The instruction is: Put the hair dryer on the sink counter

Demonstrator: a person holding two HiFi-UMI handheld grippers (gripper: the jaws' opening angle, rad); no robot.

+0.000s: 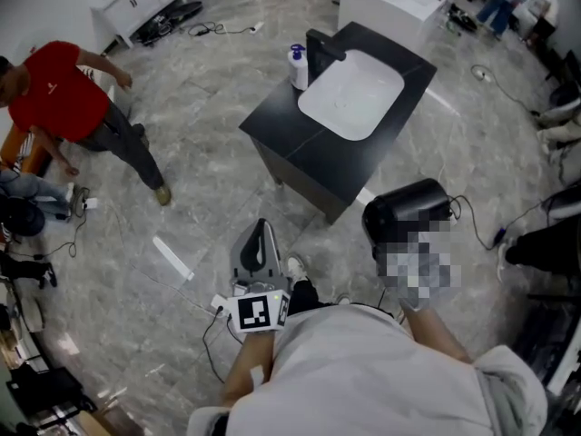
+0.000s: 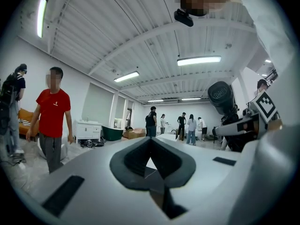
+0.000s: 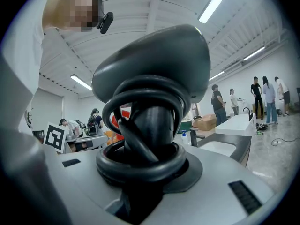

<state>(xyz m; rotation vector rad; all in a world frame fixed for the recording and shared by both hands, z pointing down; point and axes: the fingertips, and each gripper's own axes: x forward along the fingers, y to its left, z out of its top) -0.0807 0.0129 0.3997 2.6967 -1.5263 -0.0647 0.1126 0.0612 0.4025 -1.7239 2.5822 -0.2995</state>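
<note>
The hair dryer is black with a rounded body. Its black cord is coiled in loops round the handle. The jaws of the right gripper clamp the handle, clear of the surface. The sink counter, a dark cabinet with a white inset basin, stands nearby on the floor.

In the right gripper view the hair dryer hides part of the sink counter.

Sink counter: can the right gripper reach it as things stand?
Probably, with a step forward: the sink counter stands just ahead of the right gripper, which holds the hair dryer, and only bare floor lies between.
</note>
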